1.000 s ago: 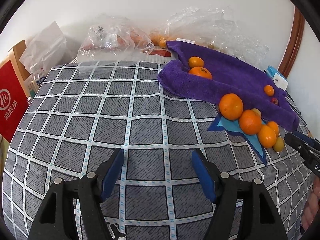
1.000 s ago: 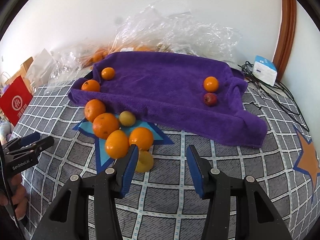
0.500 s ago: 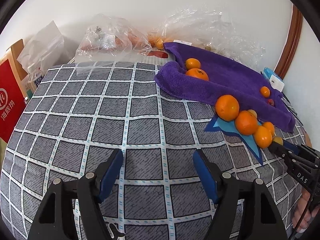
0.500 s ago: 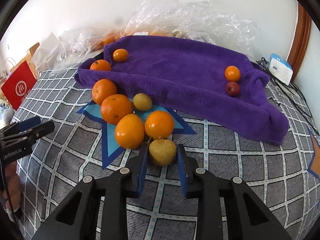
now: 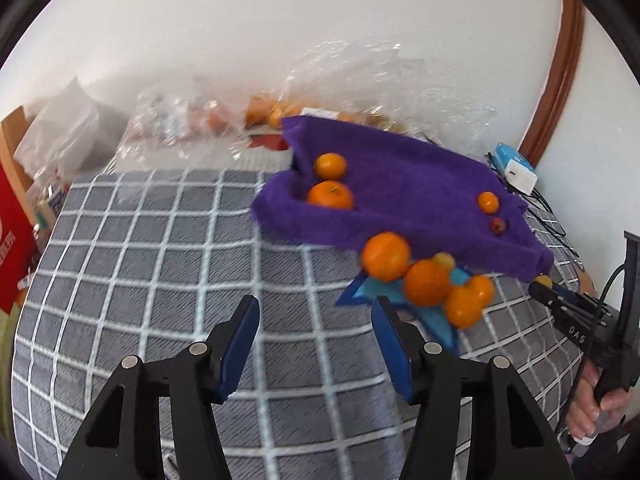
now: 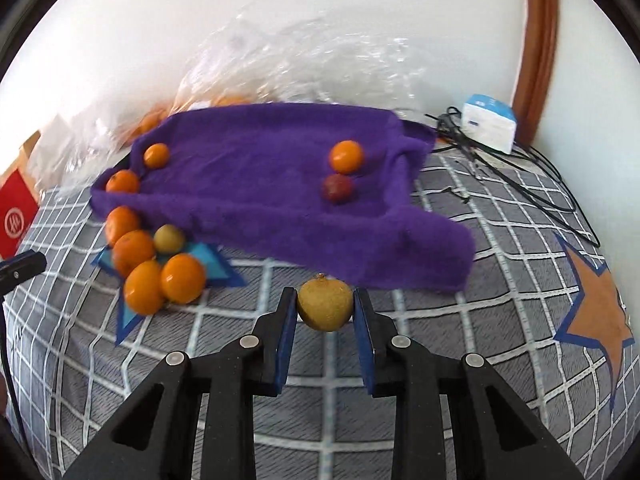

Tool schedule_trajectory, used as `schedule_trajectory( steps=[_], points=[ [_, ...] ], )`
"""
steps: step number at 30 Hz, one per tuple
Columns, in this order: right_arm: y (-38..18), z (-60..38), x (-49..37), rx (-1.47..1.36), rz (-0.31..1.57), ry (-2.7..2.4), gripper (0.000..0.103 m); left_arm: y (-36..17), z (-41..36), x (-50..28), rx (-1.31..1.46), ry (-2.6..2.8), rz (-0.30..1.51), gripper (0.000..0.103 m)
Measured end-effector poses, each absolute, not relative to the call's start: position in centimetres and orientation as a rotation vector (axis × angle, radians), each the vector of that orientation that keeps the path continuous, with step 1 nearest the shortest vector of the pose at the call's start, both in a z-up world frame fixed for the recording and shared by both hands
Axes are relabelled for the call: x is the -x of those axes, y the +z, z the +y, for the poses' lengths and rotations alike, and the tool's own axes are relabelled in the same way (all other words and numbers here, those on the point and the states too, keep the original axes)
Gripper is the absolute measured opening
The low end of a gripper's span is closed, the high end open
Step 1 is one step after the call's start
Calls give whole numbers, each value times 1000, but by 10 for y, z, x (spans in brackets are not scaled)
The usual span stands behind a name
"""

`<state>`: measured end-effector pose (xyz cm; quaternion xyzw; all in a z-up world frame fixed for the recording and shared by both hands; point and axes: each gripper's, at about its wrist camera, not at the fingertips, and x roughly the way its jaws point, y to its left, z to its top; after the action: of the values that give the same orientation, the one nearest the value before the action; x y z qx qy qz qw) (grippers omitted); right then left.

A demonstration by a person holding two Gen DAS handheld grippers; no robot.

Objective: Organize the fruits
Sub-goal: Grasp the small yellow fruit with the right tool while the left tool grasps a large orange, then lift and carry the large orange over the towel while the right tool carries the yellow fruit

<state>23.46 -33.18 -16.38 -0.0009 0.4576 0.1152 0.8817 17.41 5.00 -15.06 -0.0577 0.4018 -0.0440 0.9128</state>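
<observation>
Gripping a yellow-brown fruit between both blue pads, the right gripper holds it above the grey checked bedsheet, just in front of the purple towel. Left gripper has nothing between its jaws; they have just been closing but stand apart over the sheet. Four oranges and one more yellowish fruit sit bunched on a blue star print beside the towel's near edge. On the towel: three oranges and a small red fruit. Plastic bags lie behind, a white box at right.
</observation>
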Motion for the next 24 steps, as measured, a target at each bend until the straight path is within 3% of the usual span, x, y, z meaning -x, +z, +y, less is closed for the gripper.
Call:
schedule_trajectory(
  steps=[21, 24],
  points=[
    [-179, -355, -251, -74, 974, 213, 28, -190, 12, -247, 213, -121, 883, 56],
    [-180, -356, -251, -79, 974, 213, 28, -192, 14, -247, 237, -160, 877, 48]
  ],
)
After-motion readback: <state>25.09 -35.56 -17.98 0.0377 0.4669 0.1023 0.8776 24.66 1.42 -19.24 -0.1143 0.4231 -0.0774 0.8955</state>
